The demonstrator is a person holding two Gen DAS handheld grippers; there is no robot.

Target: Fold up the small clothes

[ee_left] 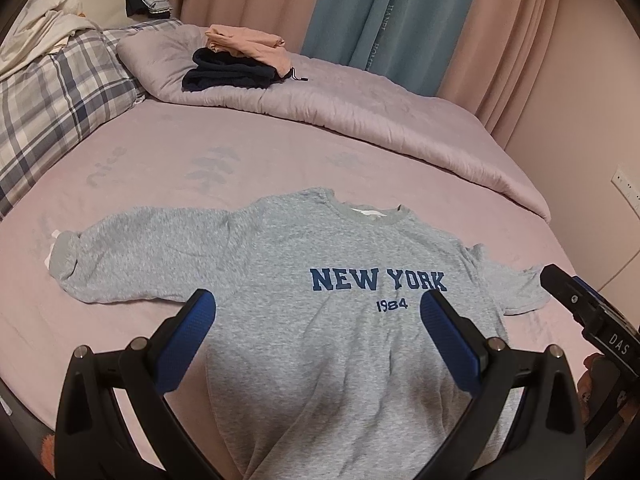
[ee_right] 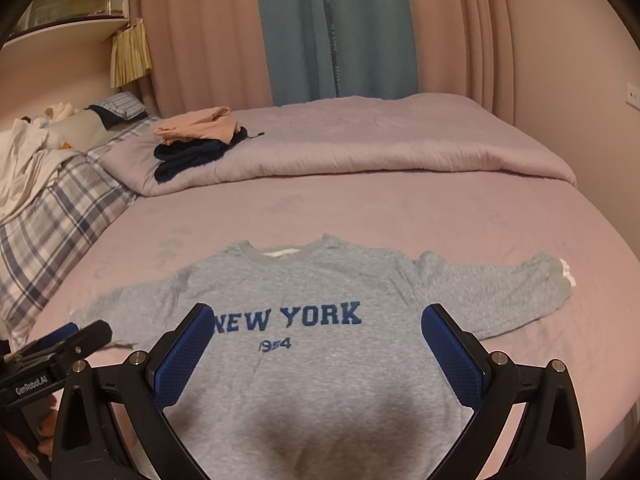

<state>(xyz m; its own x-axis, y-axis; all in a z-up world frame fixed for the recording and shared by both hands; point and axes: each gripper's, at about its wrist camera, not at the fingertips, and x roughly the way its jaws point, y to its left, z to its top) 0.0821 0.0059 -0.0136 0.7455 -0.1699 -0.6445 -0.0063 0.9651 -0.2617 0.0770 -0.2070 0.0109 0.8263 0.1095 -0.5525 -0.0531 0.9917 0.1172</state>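
Note:
A grey sweatshirt [ee_left: 320, 248] with blue "NEW YORK 1984" lettering lies flat, front up, on the pink bed sheet [ee_left: 160, 168], both sleeves spread out sideways. It also shows in the right wrist view [ee_right: 320, 280]. My left gripper [ee_left: 318, 308] is open and empty, hovering over the lower left of the shirt's body. My right gripper [ee_right: 318, 320] is open and empty over the lower right of the body. Each gripper shows at the edge of the other's view, the right one [ee_left: 576, 300] and the left one [ee_right: 80, 340].
A folded pink garment on a dark navy one [ee_left: 236, 60] sits on the rolled lilac duvet [ee_left: 360, 112] at the far side. Plaid pillows [ee_left: 52, 112] and white cloth lie at the left. Curtains [ee_left: 380, 12] hang behind the bed; a wall stands at the right.

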